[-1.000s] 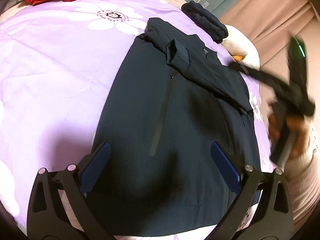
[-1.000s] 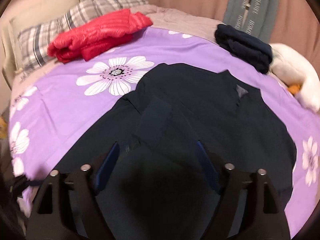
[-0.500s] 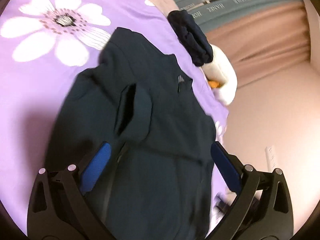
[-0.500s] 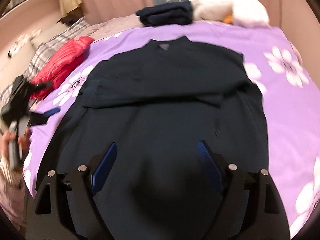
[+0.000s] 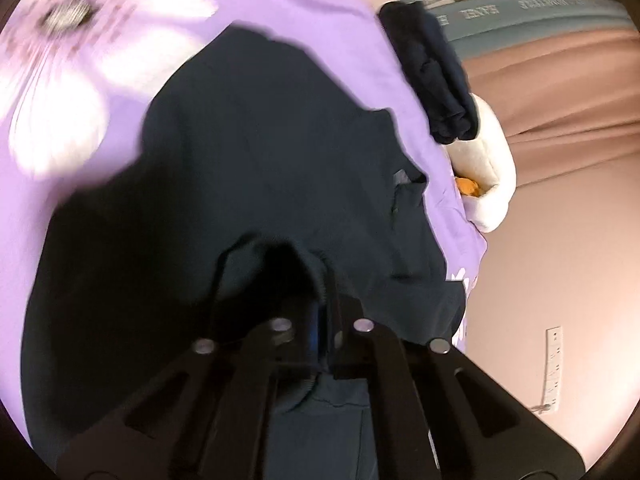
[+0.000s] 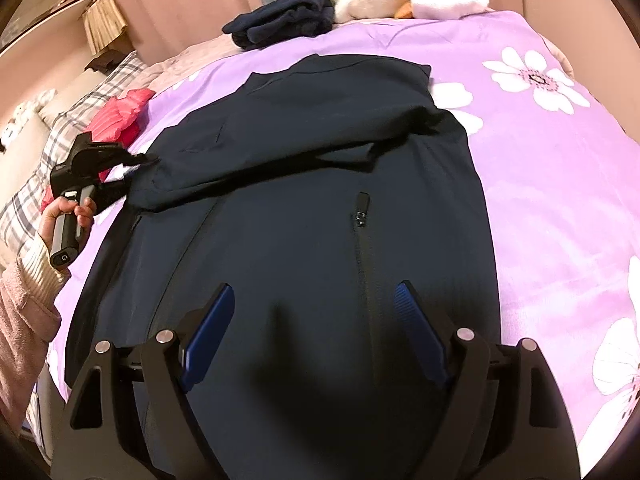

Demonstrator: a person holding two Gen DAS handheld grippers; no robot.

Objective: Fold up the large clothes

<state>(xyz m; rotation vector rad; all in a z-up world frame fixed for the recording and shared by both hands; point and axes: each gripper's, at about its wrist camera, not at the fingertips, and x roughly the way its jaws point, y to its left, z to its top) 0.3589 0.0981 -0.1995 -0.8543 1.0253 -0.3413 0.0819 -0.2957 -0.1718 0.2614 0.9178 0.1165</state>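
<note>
Dark navy jacket [image 6: 304, 208] lies spread flat across the bed [image 6: 560, 200], one sleeve folded over its chest. Left tongs [image 5: 322, 320] just closed, pinching a jacket fold at the bed's left edge. Right tongs [image 6: 312, 332] spread above the hem, gripping nothing.

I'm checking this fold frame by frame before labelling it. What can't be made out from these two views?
- Left wrist view: the left gripper is shut on the dark jacket; its pads are buried in bunched cloth, so which edge it holds is unclear.
- Left wrist view: the flower print on the purple bedspread is motion-blurred.
- Right wrist view: the jacket's hem lies behind the open right gripper and its shadow.
- Right wrist view: the red garment is partly hidden by the left gripper.
</note>
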